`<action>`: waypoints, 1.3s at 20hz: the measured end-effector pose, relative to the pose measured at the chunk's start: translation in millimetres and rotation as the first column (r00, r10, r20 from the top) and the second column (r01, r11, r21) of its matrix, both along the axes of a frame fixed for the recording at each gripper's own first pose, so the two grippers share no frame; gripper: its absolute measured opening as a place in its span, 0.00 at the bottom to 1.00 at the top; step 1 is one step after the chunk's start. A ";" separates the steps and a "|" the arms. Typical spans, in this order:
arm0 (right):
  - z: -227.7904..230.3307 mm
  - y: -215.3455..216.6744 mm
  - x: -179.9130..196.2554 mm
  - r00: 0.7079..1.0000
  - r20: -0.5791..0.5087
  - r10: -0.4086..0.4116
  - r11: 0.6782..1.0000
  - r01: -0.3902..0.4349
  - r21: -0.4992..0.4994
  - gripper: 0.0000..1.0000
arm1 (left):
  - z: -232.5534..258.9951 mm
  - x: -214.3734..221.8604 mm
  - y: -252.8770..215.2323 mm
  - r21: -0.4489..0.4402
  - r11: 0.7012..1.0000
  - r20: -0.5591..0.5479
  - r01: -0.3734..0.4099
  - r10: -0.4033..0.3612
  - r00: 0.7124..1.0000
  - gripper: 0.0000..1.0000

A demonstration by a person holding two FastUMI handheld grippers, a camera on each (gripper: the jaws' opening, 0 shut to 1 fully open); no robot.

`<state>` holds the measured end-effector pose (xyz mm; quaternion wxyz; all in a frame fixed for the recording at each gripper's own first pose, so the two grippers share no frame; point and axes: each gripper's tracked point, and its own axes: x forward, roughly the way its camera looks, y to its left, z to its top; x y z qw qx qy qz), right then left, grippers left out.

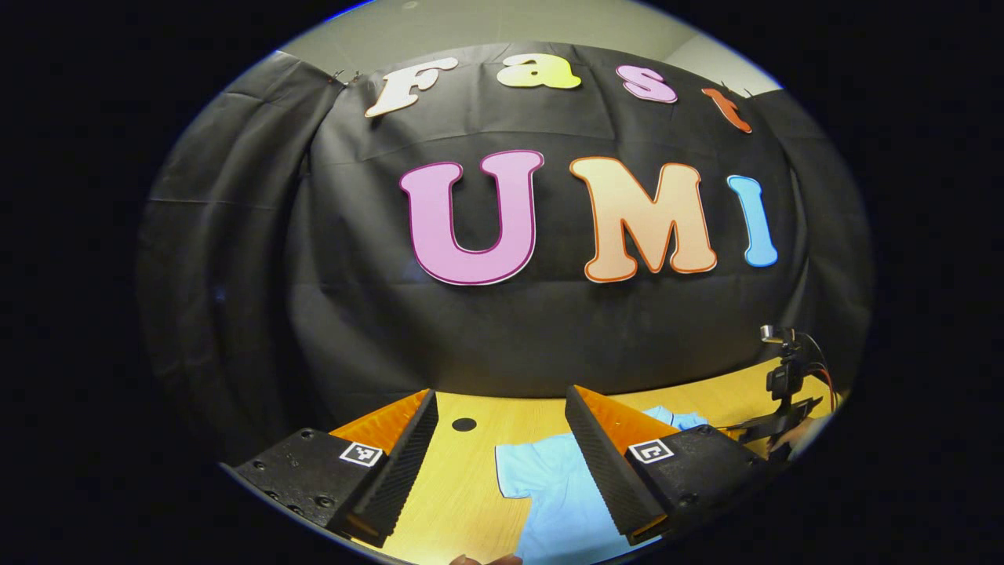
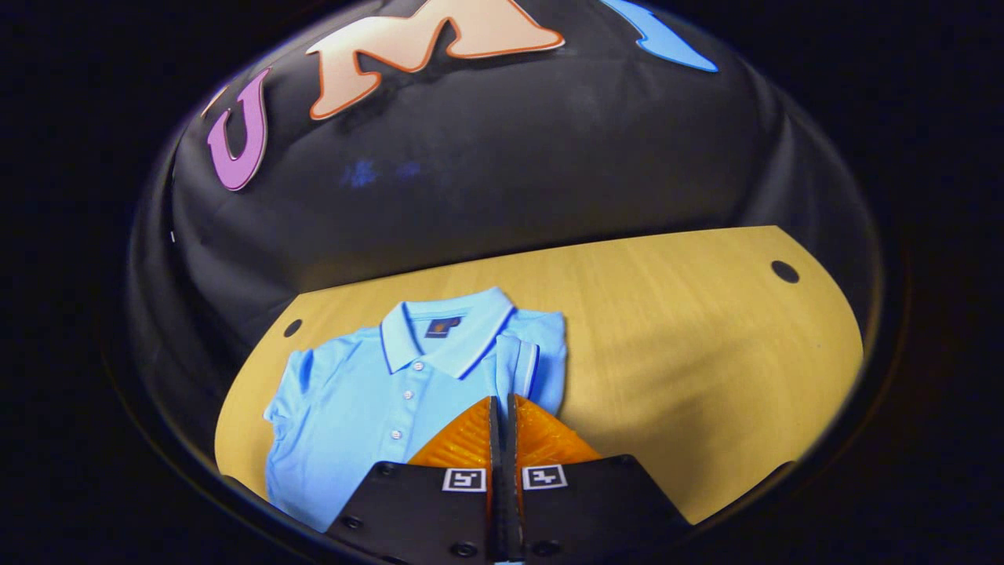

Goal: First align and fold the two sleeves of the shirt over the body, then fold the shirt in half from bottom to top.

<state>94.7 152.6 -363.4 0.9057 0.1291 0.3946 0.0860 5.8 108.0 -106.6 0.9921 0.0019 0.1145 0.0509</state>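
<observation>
The left gripper view rides low, facing nearly level at the booth wall, with the desk [image 1: 471,463] a thin strip below. The right gripper view sits higher and tilts down onto the desk, close above the shirt [image 2: 369,400]. Both share the shirt, desk and wall; the device at the left gripper view's right edge may be the other hand-held gripper [image 1: 784,392].

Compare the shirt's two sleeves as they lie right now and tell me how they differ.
In the right gripper view, the sleeve on the picture's right is folded in over the body of the shirt, while the sleeve on the picture's left is spread out to the side. The right gripper, fingers shut, sits at the folded sleeve; nothing touches the spread one. Both are short, light blue, and lie on the wooden table.
</observation>
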 end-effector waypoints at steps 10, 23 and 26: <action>43.4 -13.7 -20.3 0.994 0.110 0.021 0.998 -0.014 -0.068 0.94 | -113.8 48.5 7.4 -0.076 0.997 -0.176 -0.014 0.001 0.984 0.97; 59.6 -105.1 -106.9 0.992 0.106 -0.062 0.967 0.086 -0.241 0.98 | -285.8 97.9 1.1 -0.058 0.998 -0.481 0.022 -0.047 0.875 0.97; 59.8 -108.5 -117.5 0.994 0.092 -0.065 0.963 0.086 -0.254 0.94 | -294.0 94.8 -5.6 -0.072 0.995 -0.508 0.068 -0.095 0.856 0.97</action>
